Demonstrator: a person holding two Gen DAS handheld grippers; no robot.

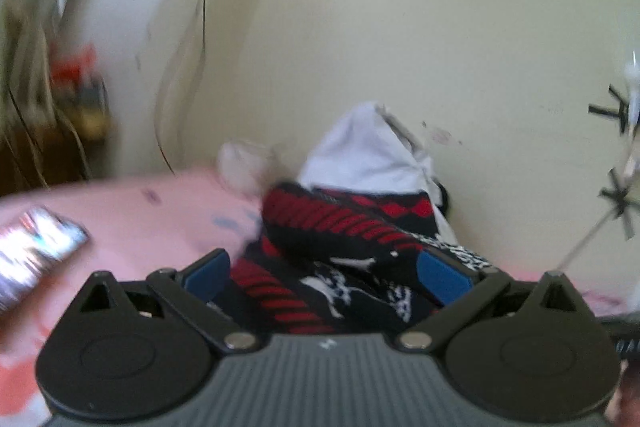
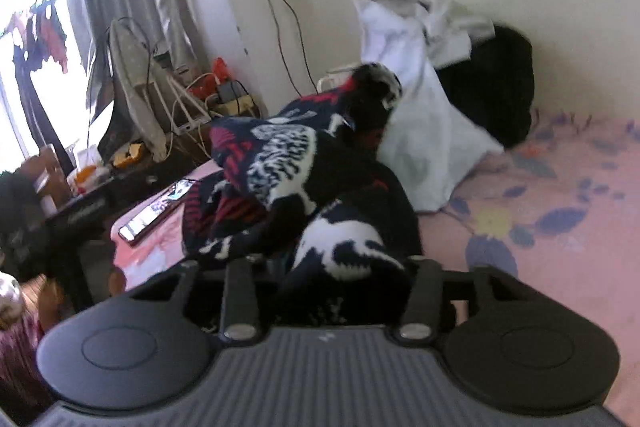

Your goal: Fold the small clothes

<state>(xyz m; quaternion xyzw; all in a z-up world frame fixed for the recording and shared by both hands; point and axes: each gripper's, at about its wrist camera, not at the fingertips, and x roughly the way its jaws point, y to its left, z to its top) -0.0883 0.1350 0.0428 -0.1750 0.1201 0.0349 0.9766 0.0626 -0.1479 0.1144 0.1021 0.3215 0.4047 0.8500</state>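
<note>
A small dark garment with red stripes and white prints (image 1: 348,227) lies bunched on the pink flowered bed sheet (image 1: 160,219). My left gripper (image 1: 324,275) stands wide open, its blue pads on either side of the cloth, which reaches back between them. In the right wrist view the same garment (image 2: 288,163) is heaped up and partly lifted. My right gripper (image 2: 332,271) has the cloth lying over and between its fingers; the fingertips are hidden under it, so its hold cannot be seen.
A white cloth bundle (image 2: 412,131) and a black bundle (image 2: 500,87) lean on the cream wall. A lit phone (image 2: 156,211) lies at the bed's left edge. A cluttered dark side table (image 2: 96,183) with cables stands beyond, by the curtained window. Bare sheet (image 2: 540,219) lies right.
</note>
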